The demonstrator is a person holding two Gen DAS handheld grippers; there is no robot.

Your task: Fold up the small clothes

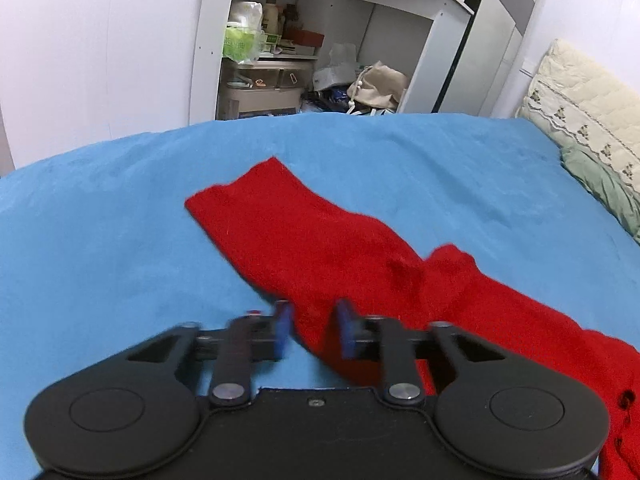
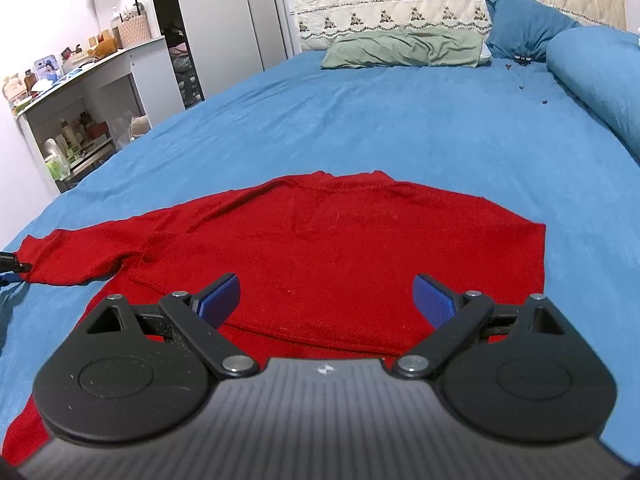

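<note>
A red knitted sweater (image 2: 340,248) lies flat on the blue bed sheet (image 2: 400,120), one sleeve (image 1: 288,232) stretched out to the side. My left gripper (image 1: 312,326) is low over the near edge of that sleeve. Its blue pads (image 1: 283,328) are blurred and stand a narrow gap apart, with red cloth lying between them and not pinched. My right gripper (image 2: 326,300) hovers over the sweater's body near its hem, open wide and holding nothing. A black and blue part (image 2: 12,270) shows at the sleeve's cuff end, at the left edge of the right wrist view.
A white shelf unit (image 1: 304,52) full of bottles and bags stands past the bed's far edge. A cream headboard (image 2: 440,4), a green pillow (image 2: 404,48), a blue pillow (image 2: 524,24) and a blue bolster (image 2: 600,76) lie at the head of the bed.
</note>
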